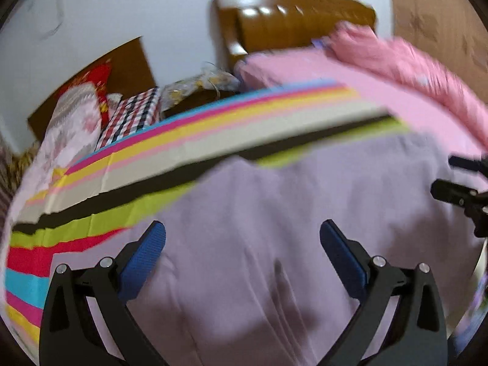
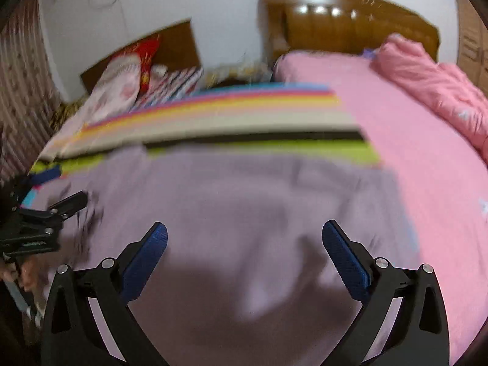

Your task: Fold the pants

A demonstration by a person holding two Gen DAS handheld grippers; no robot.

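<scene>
Lilac pants (image 1: 274, 228) lie spread on a striped multicolour cloth on the bed, and they also fill the right wrist view (image 2: 244, 207). My left gripper (image 1: 242, 238) is open and empty just above the pants, blue pads wide apart. My right gripper (image 2: 244, 239) is open and empty above the pants too. The right gripper shows at the right edge of the left wrist view (image 1: 457, 180). The left gripper shows at the left edge of the right wrist view (image 2: 61, 207). Both views are motion-blurred.
The striped cloth (image 1: 183, 140) covers the bed under the pants. A pink sheet (image 2: 411, 152) and a pink quilt (image 2: 433, 76) lie to the right. A wooden headboard (image 2: 350, 21) stands at the back. Pillows and folded cloths (image 1: 91, 109) sit at the far left.
</scene>
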